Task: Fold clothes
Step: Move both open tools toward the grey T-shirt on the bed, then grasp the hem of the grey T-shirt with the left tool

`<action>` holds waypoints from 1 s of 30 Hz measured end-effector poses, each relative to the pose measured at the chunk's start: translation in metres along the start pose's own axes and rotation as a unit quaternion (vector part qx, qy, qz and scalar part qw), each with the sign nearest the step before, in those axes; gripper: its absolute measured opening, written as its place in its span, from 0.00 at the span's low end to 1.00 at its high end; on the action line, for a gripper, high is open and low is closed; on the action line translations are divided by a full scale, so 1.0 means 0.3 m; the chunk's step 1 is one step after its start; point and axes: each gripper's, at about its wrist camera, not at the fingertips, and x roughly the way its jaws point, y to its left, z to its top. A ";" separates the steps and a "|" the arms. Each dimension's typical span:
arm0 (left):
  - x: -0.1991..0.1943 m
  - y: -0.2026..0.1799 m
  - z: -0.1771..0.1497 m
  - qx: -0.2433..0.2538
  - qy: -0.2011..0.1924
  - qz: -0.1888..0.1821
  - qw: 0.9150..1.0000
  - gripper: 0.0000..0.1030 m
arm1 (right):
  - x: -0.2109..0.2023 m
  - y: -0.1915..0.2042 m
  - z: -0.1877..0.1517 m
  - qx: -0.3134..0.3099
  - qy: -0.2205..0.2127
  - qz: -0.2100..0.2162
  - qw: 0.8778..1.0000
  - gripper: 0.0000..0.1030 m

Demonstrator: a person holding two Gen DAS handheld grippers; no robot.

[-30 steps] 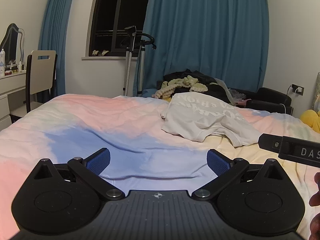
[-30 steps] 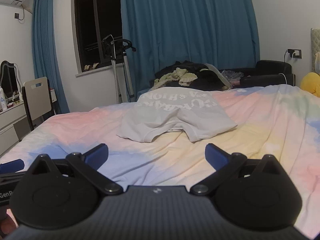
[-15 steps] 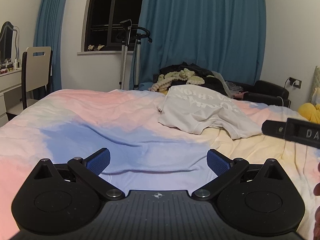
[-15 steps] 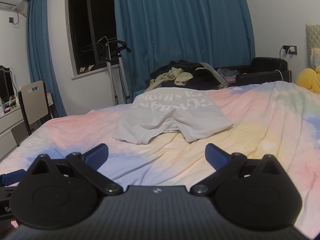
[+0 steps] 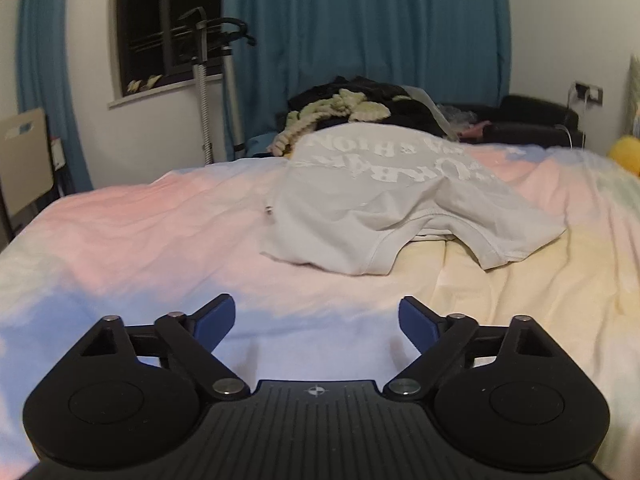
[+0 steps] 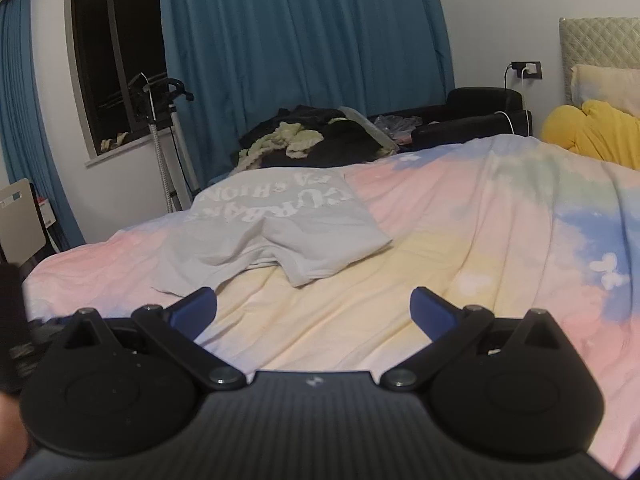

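Shirt [image 5: 384, 204] — far hem hidden, print unreadable | left claw [image 5: 316, 320] released | right claw [image 6: 314, 312] released — both empty

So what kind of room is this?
Most likely a home bedroom: a wide bed under a pastel cover, with a grey T-shirt lying on it, a padded headboard with pillows, and long blue curtains beside a dark window.

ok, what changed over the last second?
Both grippers advanced toward the grey T-shirt, which looms larger in both views. The left gripper swung right; the right gripper has dropped out of its view. Nothing grabbed or released: both stay open, and the shirt lies unmoved on the bed.
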 end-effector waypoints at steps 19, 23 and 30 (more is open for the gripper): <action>0.267 -0.092 0.083 0.029 -0.009 -0.012 0.999 0.07 | 0.213 -0.026 -0.029 -0.004 0.017 0.011 1.000 1.00; 0.129 -0.008 0.093 0.000 -0.031 -0.047 0.998 0.06 | 0.186 0.010 -0.026 -0.033 -0.004 0.008 0.999 1.00; -0.212 0.109 0.147 -0.034 -0.082 -0.111 0.990 0.06 | 0.135 0.088 -0.043 -0.084 -0.020 0.047 0.995 1.00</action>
